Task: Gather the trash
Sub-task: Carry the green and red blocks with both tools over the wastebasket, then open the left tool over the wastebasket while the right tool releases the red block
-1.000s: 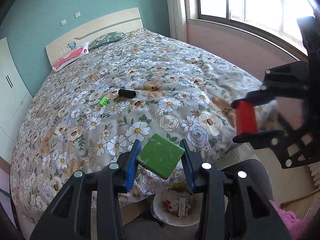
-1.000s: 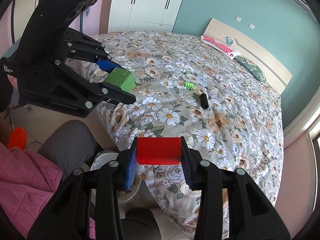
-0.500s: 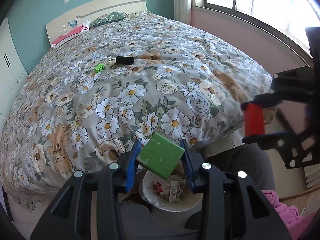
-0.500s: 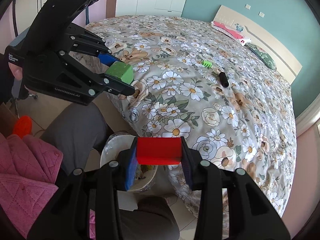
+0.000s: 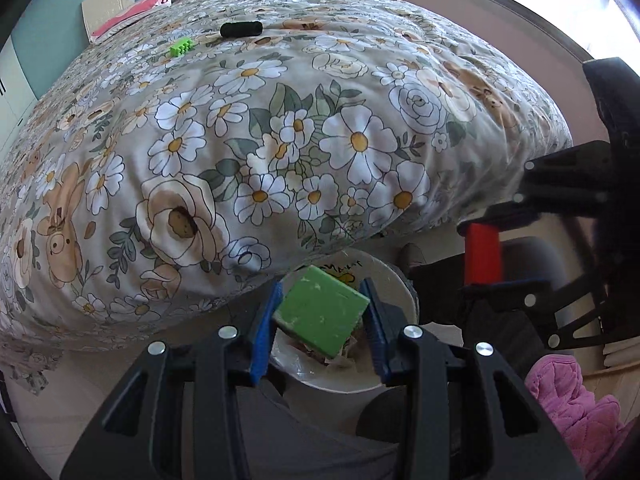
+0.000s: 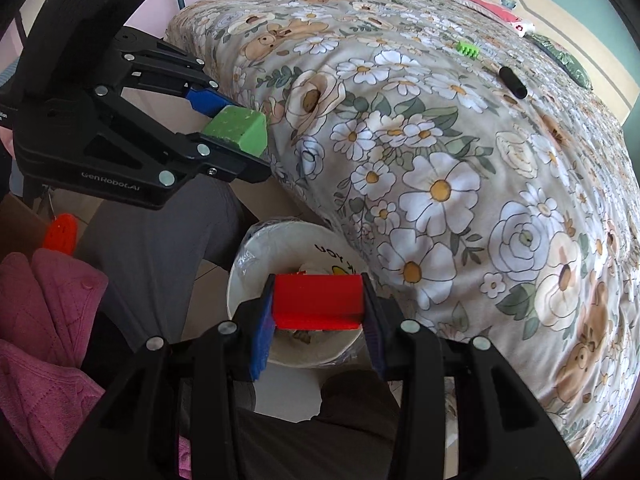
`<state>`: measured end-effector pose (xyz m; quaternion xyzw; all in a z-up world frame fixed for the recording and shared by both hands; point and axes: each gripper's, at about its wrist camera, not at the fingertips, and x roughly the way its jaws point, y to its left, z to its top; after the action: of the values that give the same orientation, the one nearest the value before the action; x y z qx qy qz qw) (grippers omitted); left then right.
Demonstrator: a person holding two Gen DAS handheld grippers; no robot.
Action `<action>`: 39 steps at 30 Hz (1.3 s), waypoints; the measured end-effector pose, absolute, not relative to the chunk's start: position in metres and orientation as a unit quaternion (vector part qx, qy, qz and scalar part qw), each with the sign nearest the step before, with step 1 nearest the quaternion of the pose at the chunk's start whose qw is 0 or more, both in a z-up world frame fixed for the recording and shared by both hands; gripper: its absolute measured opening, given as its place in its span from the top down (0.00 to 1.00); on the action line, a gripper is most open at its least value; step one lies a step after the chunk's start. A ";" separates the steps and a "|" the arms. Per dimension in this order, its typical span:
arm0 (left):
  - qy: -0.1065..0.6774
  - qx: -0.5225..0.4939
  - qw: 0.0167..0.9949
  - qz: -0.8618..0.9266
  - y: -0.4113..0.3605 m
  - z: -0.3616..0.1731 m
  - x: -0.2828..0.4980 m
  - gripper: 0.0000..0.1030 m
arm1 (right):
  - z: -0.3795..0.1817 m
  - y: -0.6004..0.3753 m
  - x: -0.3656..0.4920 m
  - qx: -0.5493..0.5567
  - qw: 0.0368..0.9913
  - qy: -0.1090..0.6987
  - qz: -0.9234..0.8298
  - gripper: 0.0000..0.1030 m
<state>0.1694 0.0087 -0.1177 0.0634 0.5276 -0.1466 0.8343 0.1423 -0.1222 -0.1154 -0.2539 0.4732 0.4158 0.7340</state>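
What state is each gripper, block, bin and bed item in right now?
Left gripper: shut on green block, above bin.
Right gripper: shut on red block, above bin.
Bin: open, holds trash.
Black cylinder: lying on bed.
Green comb piece: lying on bed.

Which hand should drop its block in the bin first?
Probably the right gripper: its red block sits over the bin. In that view, the left gripper and green block look off to the side.

Left gripper [image 5: 322,312] and right gripper [image 6: 318,306] each clamp a block.
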 end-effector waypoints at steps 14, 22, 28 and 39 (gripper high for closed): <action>0.596 0.051 0.786 -0.157 0.000 -0.214 0.182 0.59 | -0.216 -0.119 0.163 -0.219 0.699 0.549 0.402 0.61; 0.634 0.035 0.757 -0.156 0.003 -0.264 0.192 0.59 | -0.264 -0.113 0.173 -0.210 0.677 0.584 0.396 0.61; 0.656 0.020 0.738 -0.155 0.002 -0.295 0.202 0.59 | -0.292 -0.106 0.182 -0.195 0.670 0.604 0.386 0.61; 0.701 -0.004 0.695 -0.159 -0.004 -0.349 0.214 0.59 | -0.344 -0.093 0.187 -0.189 0.643 0.640 0.376 0.61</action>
<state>0.2137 -0.0035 -0.3494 -0.0042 0.7009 -0.1591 0.6952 0.1866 -0.0929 -0.3437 -0.1892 0.6397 0.3755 0.6434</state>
